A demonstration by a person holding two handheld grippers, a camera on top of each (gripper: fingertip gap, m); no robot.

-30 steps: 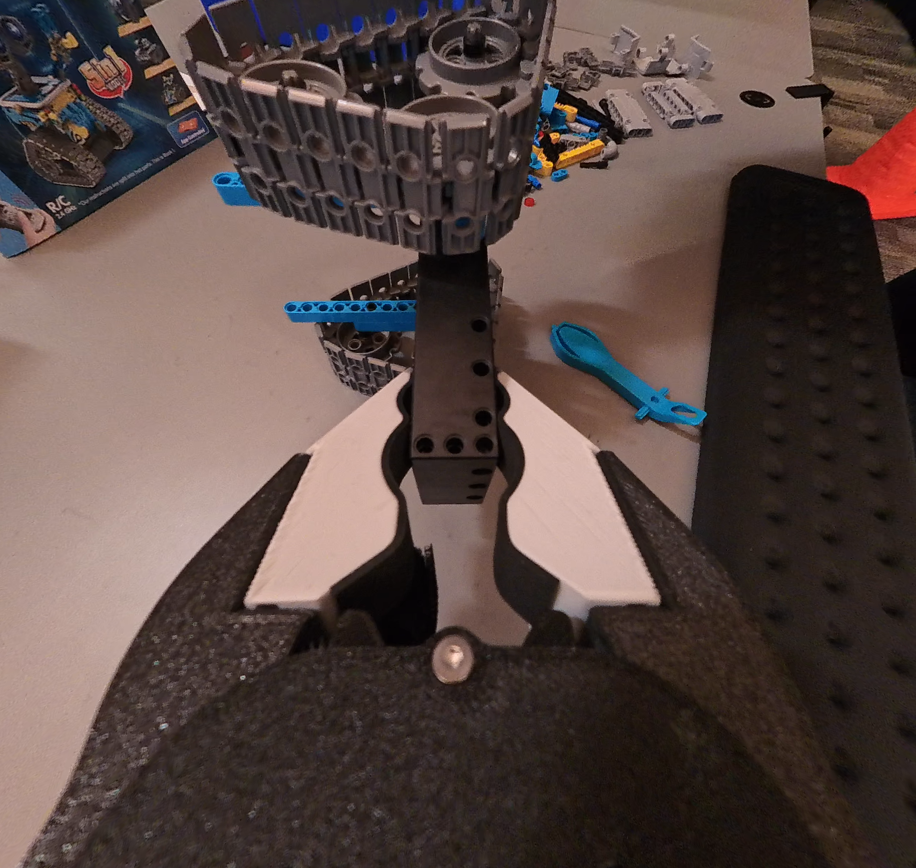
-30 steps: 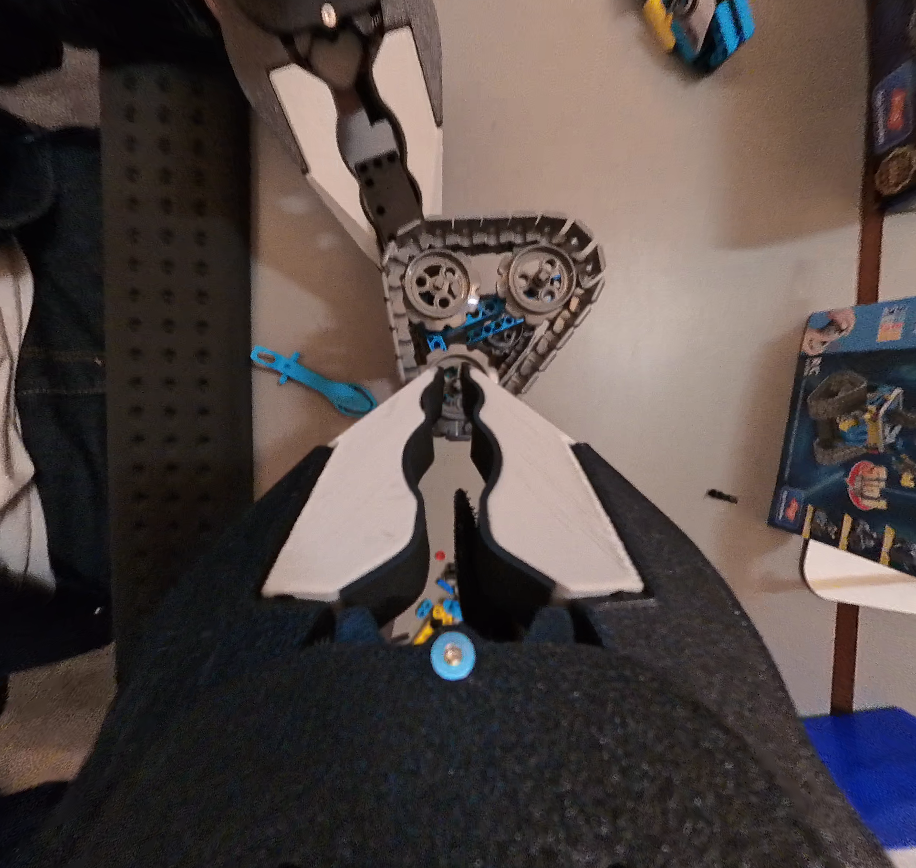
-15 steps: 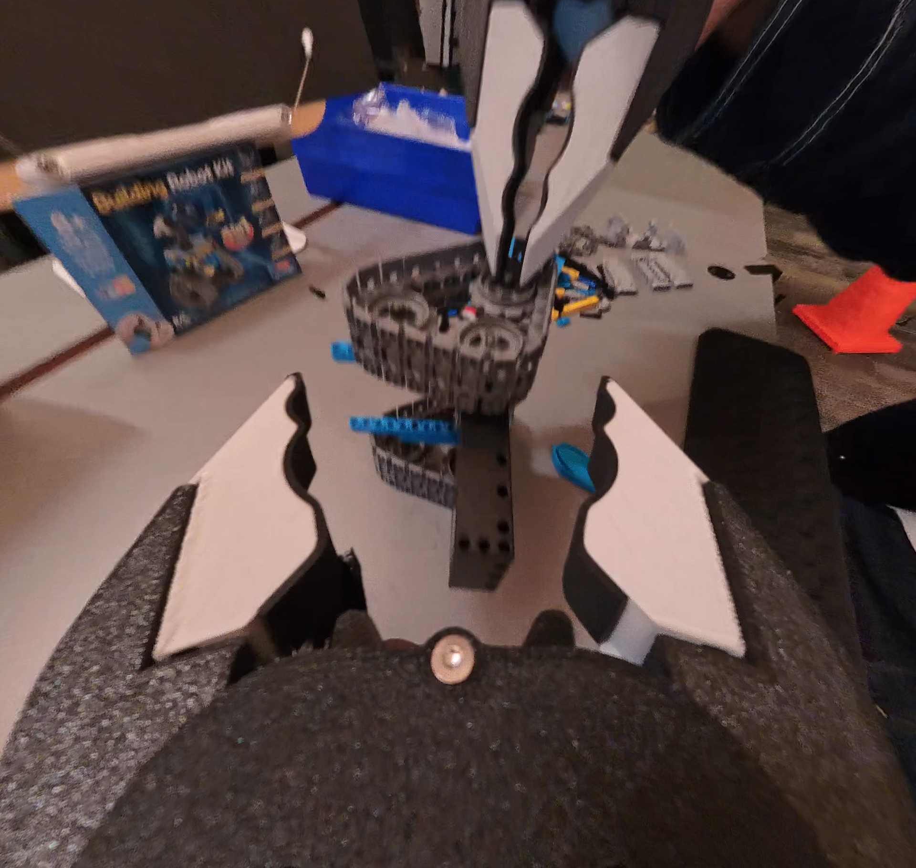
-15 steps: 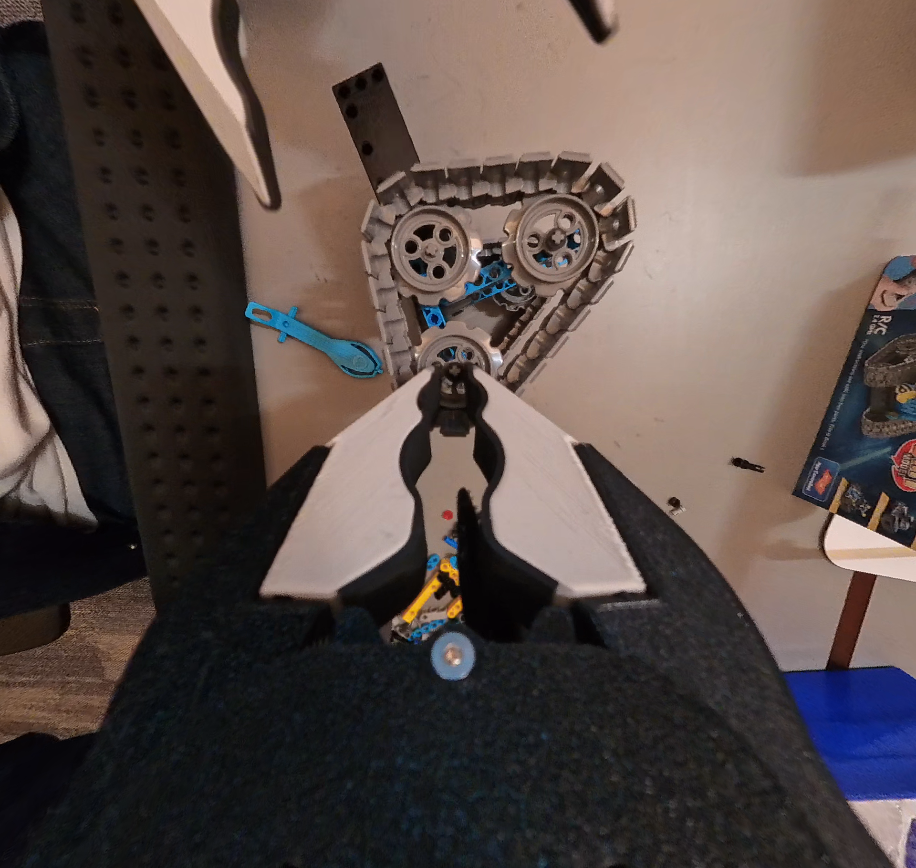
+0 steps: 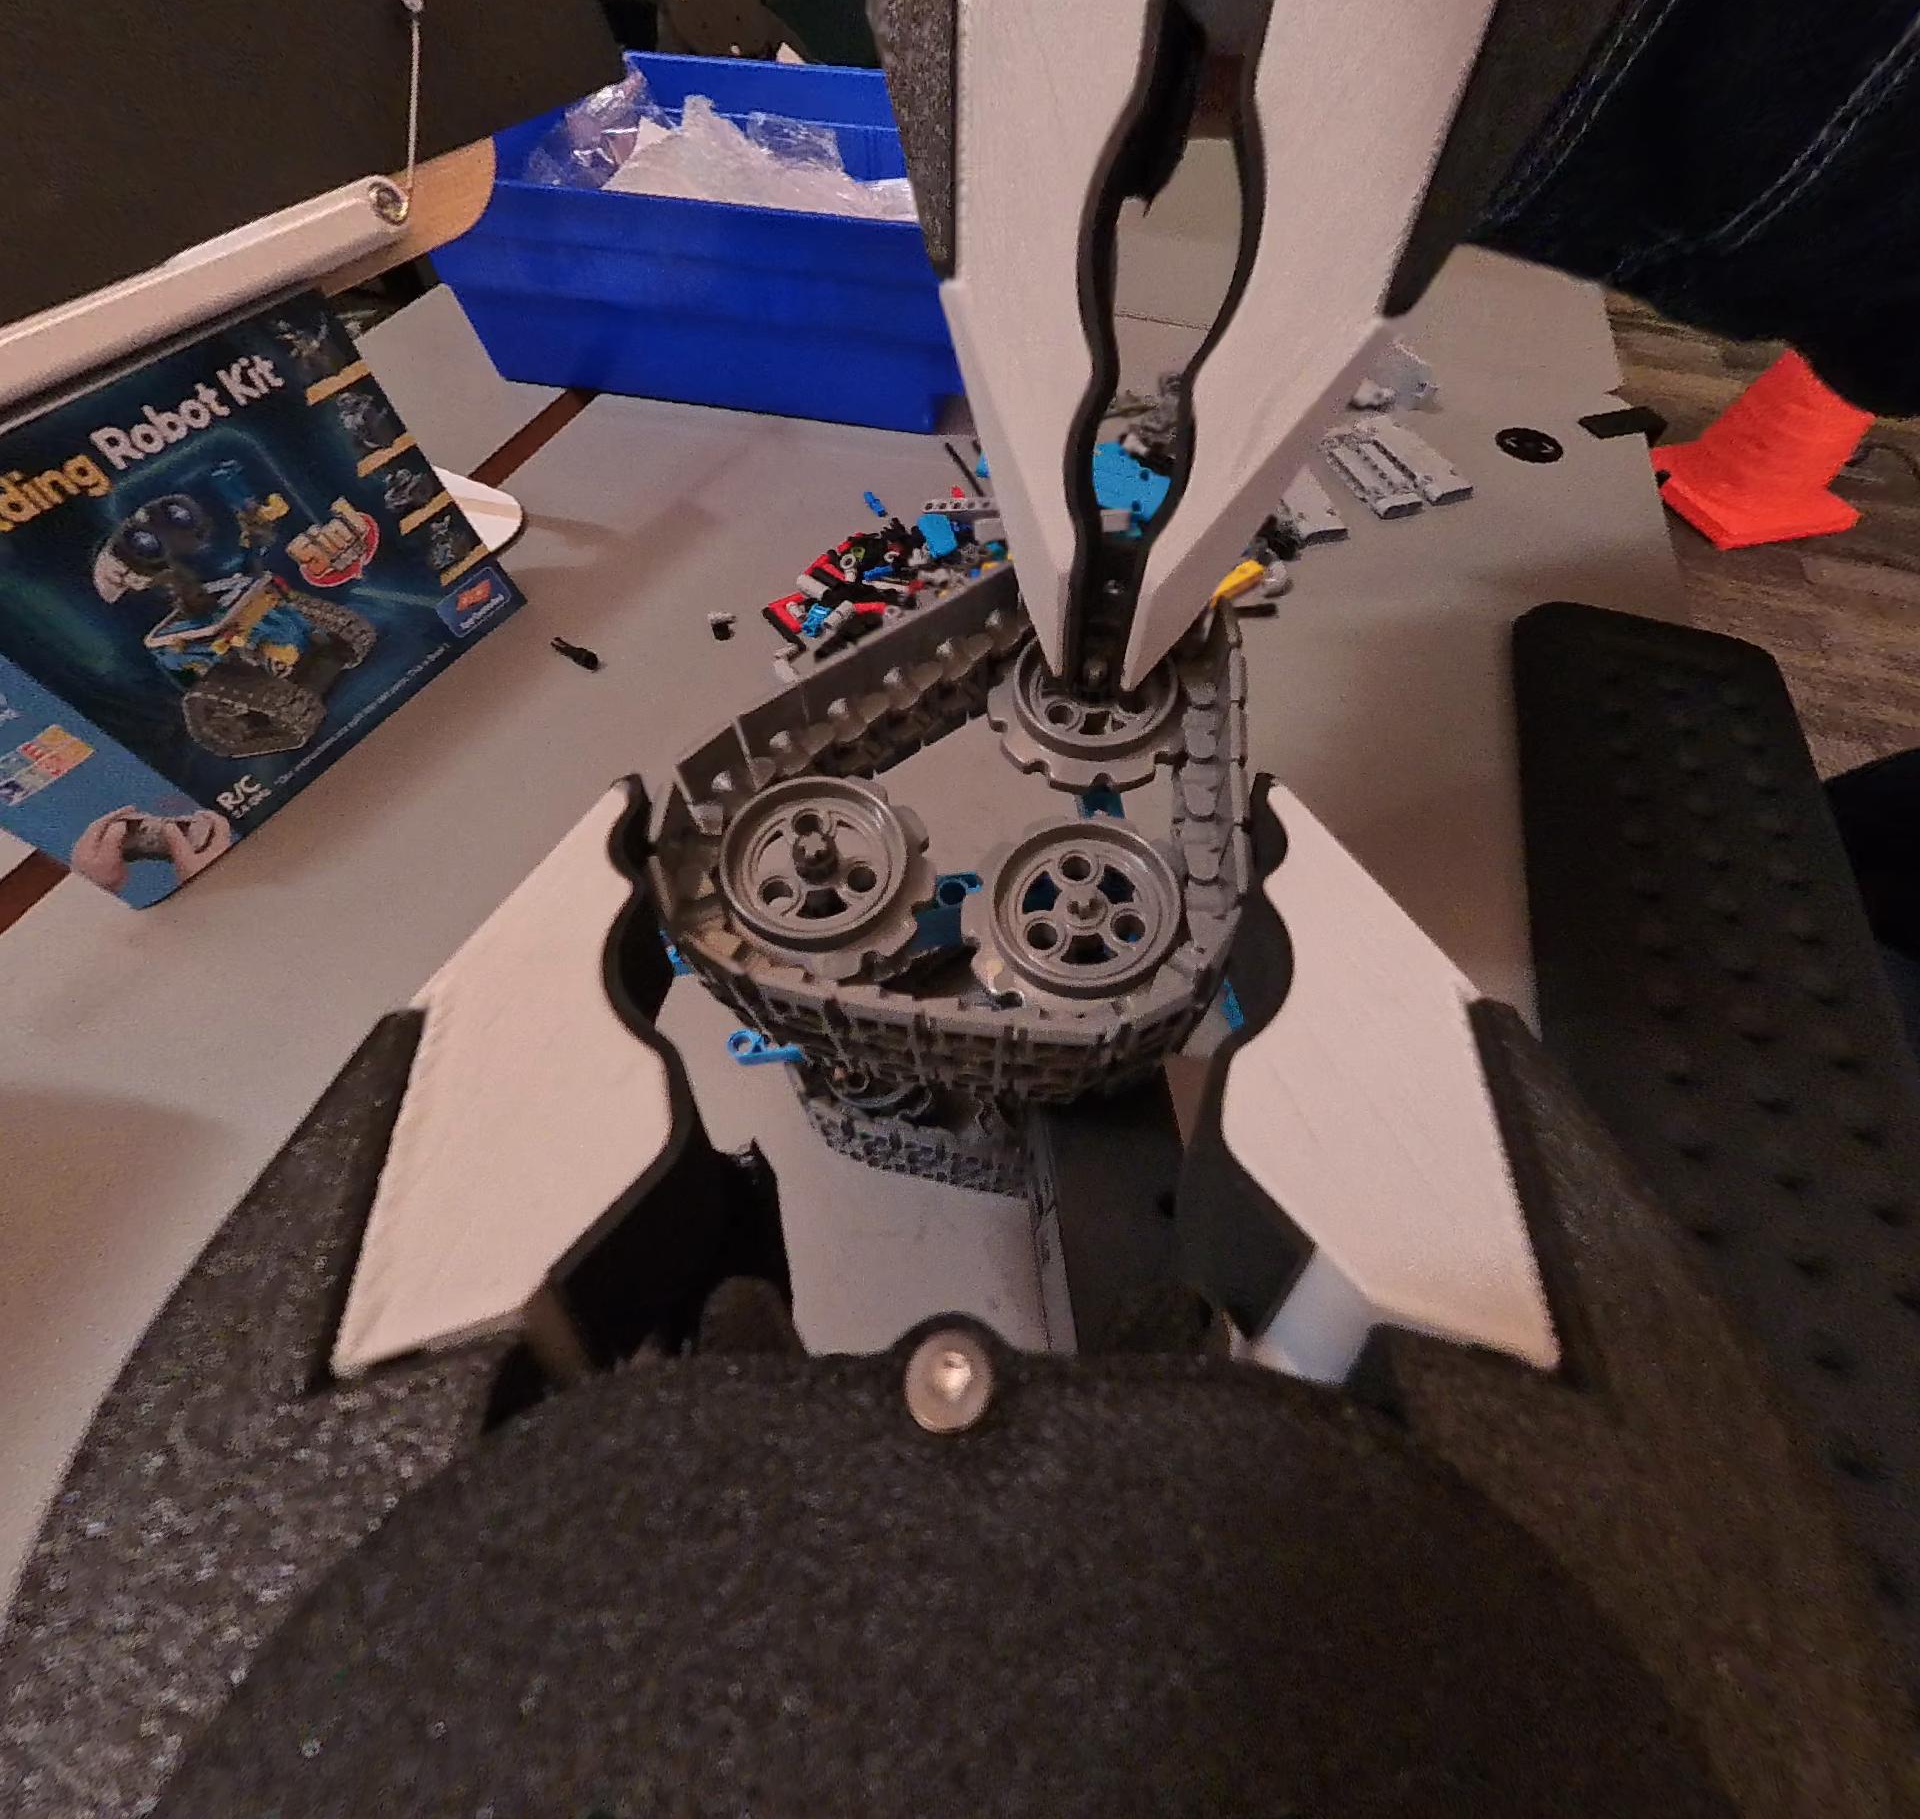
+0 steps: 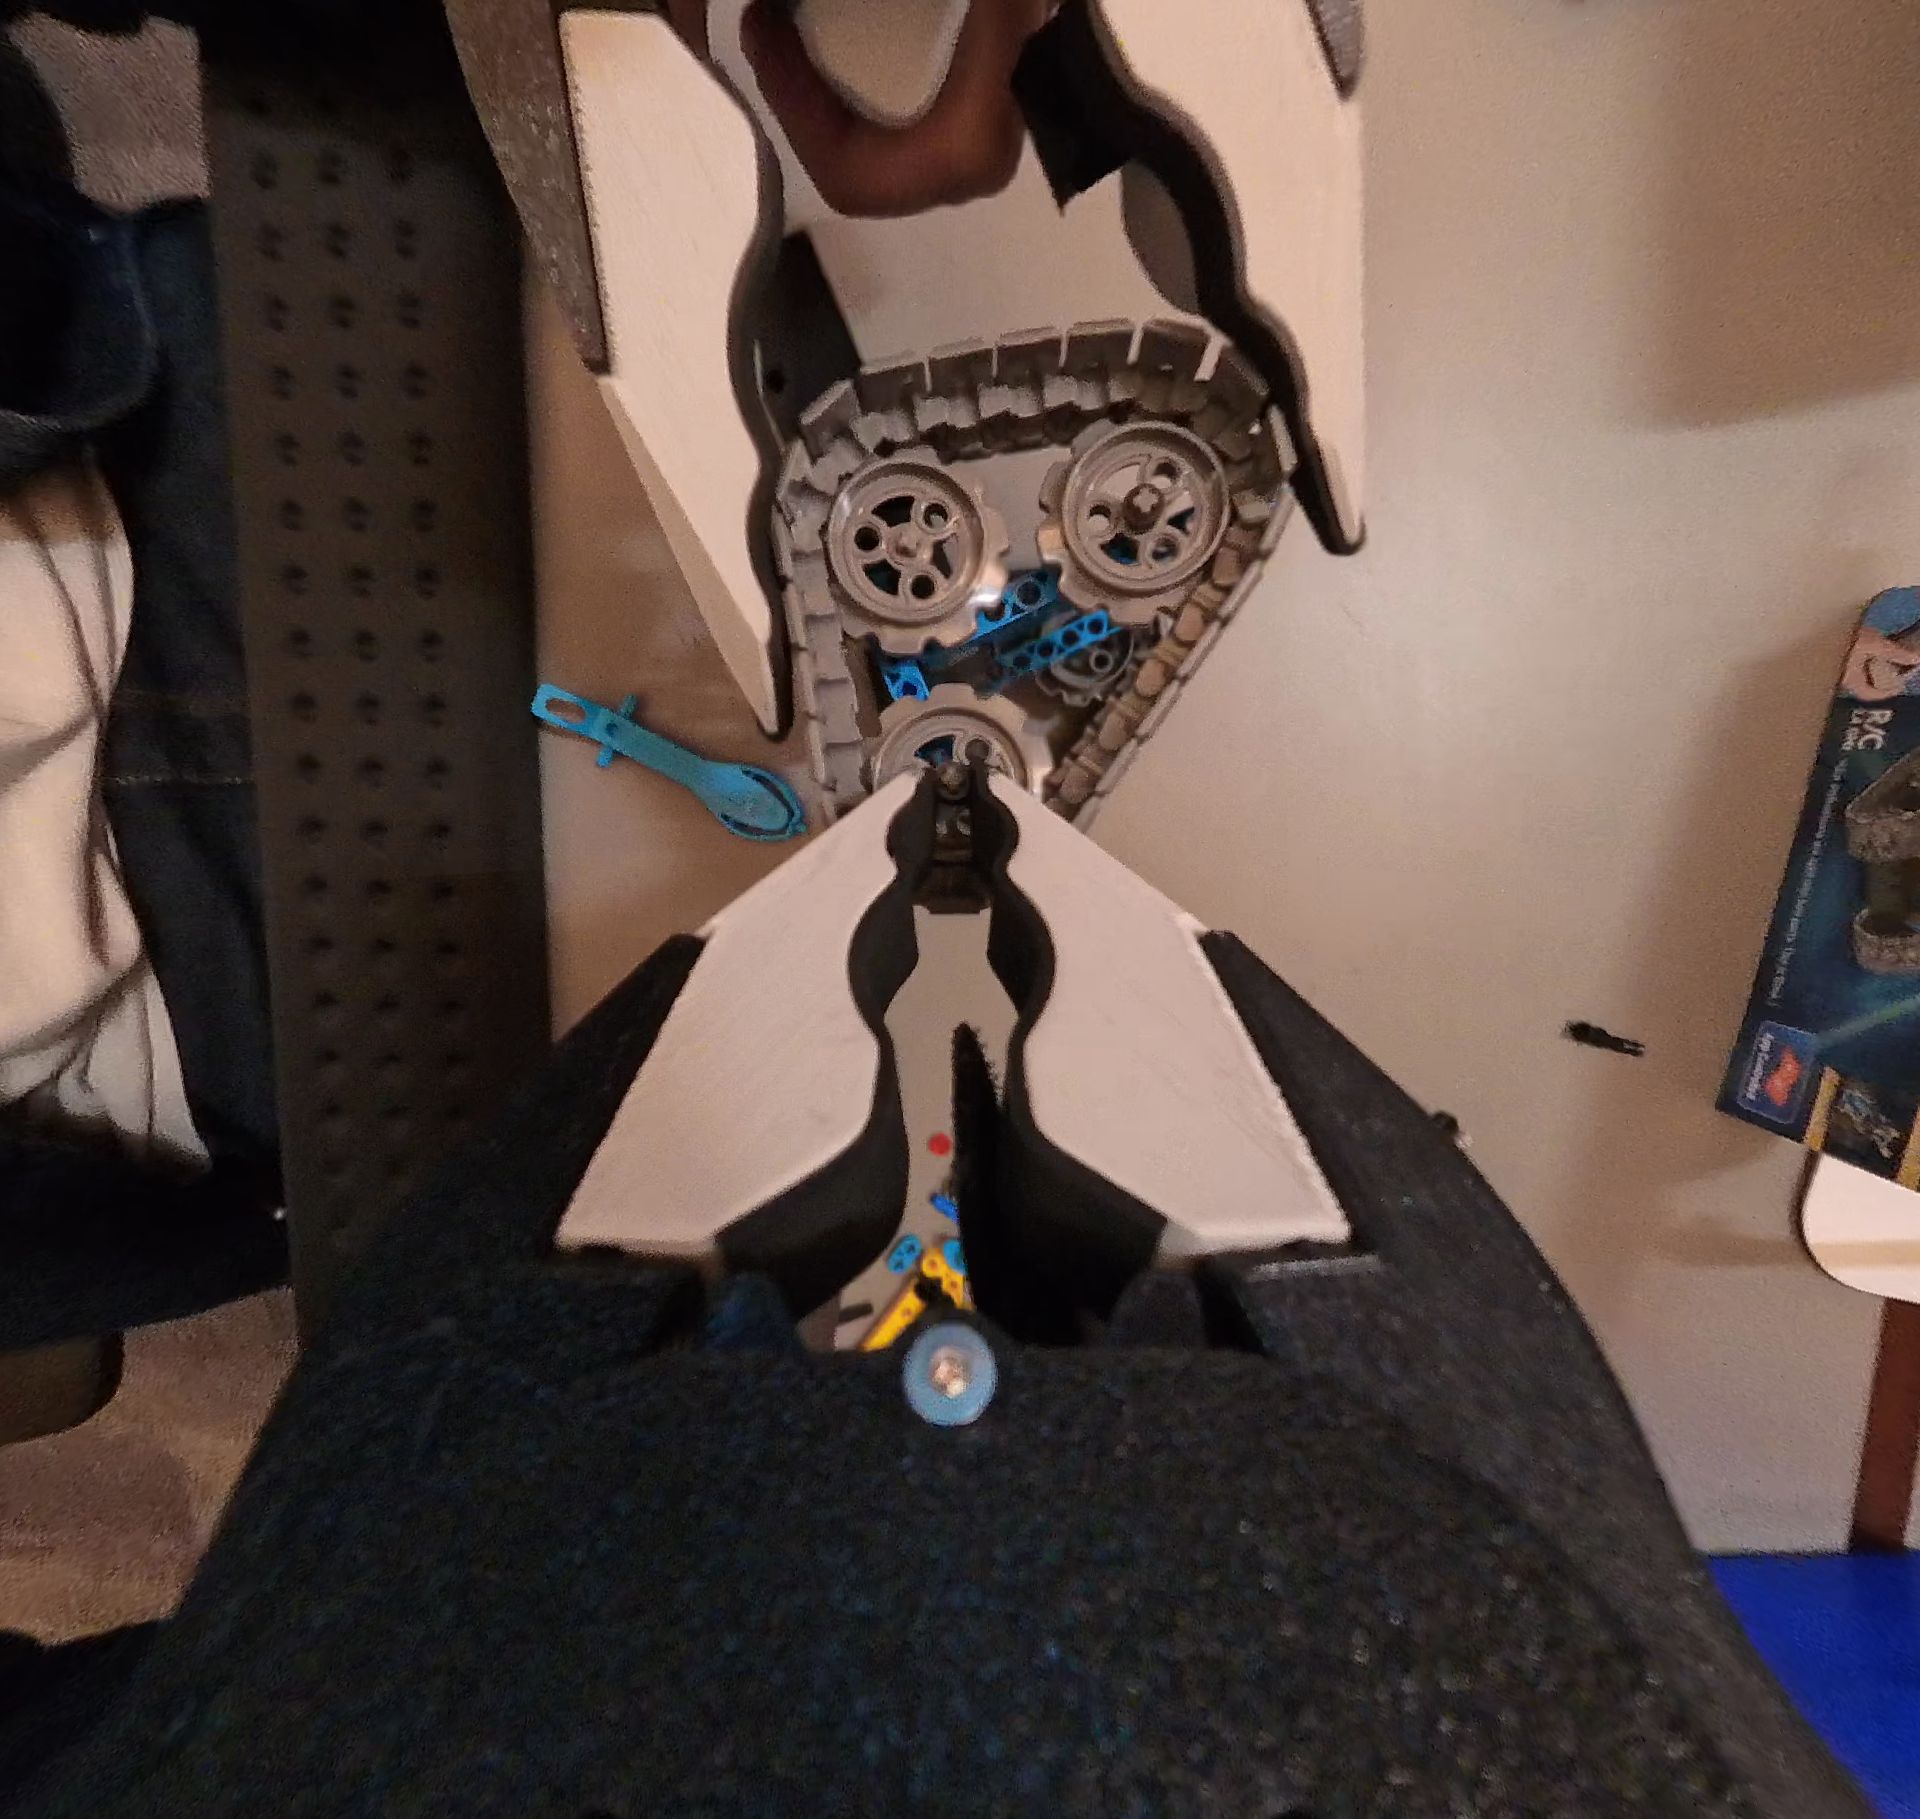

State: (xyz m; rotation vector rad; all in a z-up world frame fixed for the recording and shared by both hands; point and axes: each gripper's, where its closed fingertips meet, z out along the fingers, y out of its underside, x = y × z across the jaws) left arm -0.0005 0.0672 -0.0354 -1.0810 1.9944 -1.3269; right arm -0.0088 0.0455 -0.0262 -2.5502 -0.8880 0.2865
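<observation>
A grey tracked assembly (image 5: pixel 935 1000) with three grey wheels and blue beams is held above the table; it also shows in the right wrist view (image 6: pixel 1039 543). My right gripper (image 6: pixel 951 787) is shut on the hub pin of one wheel (image 5: pixel 1091 720), and it comes down from above in the left wrist view (image 5: pixel 1091 668). My left gripper (image 5: pixel 948 803) is open, with a finger on each side of the assembly's wide end; I cannot tell if they touch it. From the right wrist view the left gripper (image 6: pixel 1055 626) straddles the track. A black holed beam (image 5: pixel 1101 1219) hangs under the assembly.
A second grey track piece (image 5: pixel 914 1146) lies on the table below. A black perforated mat (image 5: pixel 1683 938) lies at the right, a blue pry tool (image 6: pixel 675 767) beside it. Also here are a kit box (image 5: pixel 208 564), a blue bin (image 5: pixel 707 283) and loose small parts (image 5: pixel 883 564). Left and right tips are no more than a few centimetres apart.
My left gripper let go of the black beam, opened wide and moved forward around the track assembly. My right gripper has stayed shut on the wheel hub.
</observation>
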